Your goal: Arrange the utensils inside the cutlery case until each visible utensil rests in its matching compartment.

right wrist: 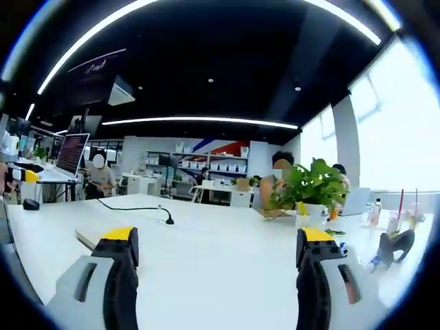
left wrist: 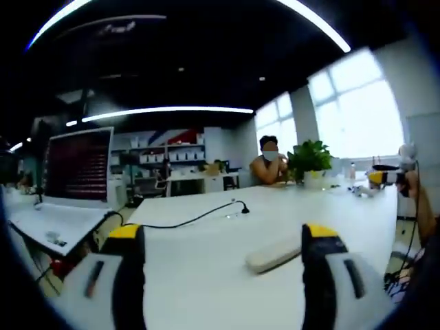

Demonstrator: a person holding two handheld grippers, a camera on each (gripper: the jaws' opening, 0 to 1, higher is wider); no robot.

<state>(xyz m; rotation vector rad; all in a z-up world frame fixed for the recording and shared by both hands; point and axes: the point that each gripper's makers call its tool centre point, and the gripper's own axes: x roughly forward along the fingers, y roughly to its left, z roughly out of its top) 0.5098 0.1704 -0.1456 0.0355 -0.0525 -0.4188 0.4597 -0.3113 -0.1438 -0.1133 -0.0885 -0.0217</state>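
Oddly, neither view looks down at any utensils; both grippers are raised and face out across the long white table (left wrist: 206, 268). The left gripper (left wrist: 223, 275) has its yellow-tipped jaws standing wide apart with nothing between them, and the right gripper (right wrist: 216, 275) is likewise spread and empty.

The likeliest task item is a pale, closed oblong case (left wrist: 273, 254) lying flat on the table just ahead of the left gripper, slightly toward its right jaw. I judge it to be the cutlery case, though its lid hides any compartments and the blur leaves that unsure. In the right gripper view a flat edge (right wrist: 88, 238) shows on the table beside the left jaw; whether it is the same case I cannot tell.

A black cable (left wrist: 199, 217) runs over the table beyond the case. Further along the table stand a potted plant (right wrist: 313, 187) and seated people. A monitor (left wrist: 77, 166) stands at the table's far left side.

Risks from here: the case looks smooth and low, so a pinch from above could slide or skate it toward the cable. Opening it with one gripper alone could flip it and scatter the contents out of sight.

No brand or label is legible; the monitor's text rows are too blurred to read.
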